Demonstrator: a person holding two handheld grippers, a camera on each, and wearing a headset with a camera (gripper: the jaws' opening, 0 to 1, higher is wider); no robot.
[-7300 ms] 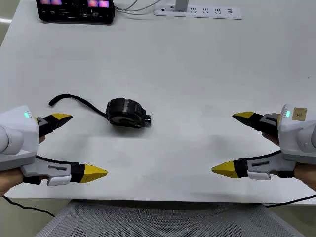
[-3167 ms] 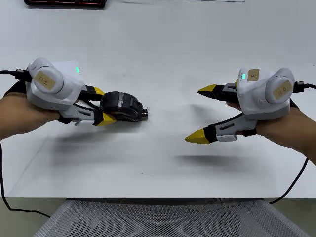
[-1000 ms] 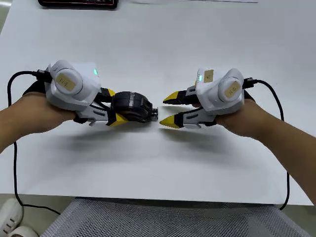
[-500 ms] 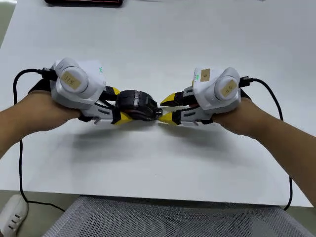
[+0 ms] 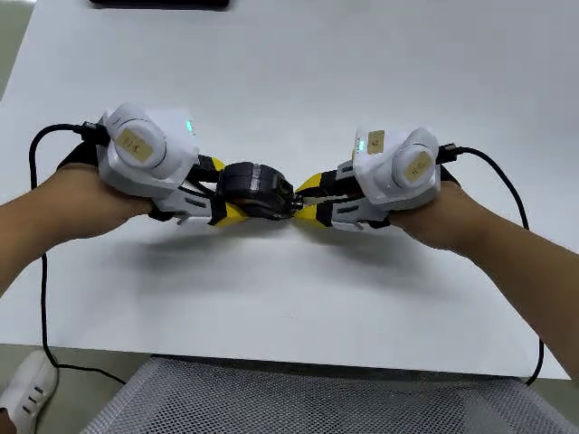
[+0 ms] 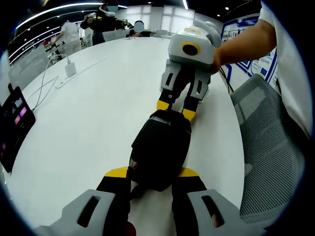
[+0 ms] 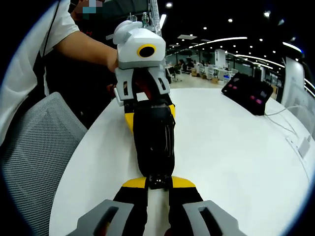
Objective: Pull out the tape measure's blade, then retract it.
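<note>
Currently the tape measure point(image 5: 256, 190) is mid-tabletop point(image 5: 362, 72), pinned between both tools, which meet nose to nose.

Head view: the left tongs point(image 5: 225, 190) come in from the left, one yellow tip on each side of the black case. The right tongs point(image 5: 305, 198) come in from the right, tips nearly together at the case's nose. The left hand point(image 5: 81, 194) and right hand point(image 5: 434, 212) each wrap a white body, knuckles up, forearms angling in from the lower corners. A black cable point(image 5: 36, 253) loops off the left tool and over the tabletop edge. A mesh chair point(image 5: 298, 398) sits below that edge.

Left gripper view: case side-on, clamped at its rear between the yellow pads, so the grip is firm on the body. The opposite tool's tips touch the far end of the case. This view also picks up a power strip point(image 6: 69, 66) and a dark keypad point(image 6: 15, 123) with pink lit keys on the far left.

Right gripper view: the detail the head view can't resolve. The small black blade tab point(image 7: 158, 181) sits pinched between the yellow pads, jaws almost closed on it. No blade length is visible outside the case. The case lies straight ahead, with the left tool gripping its far end.
</note>
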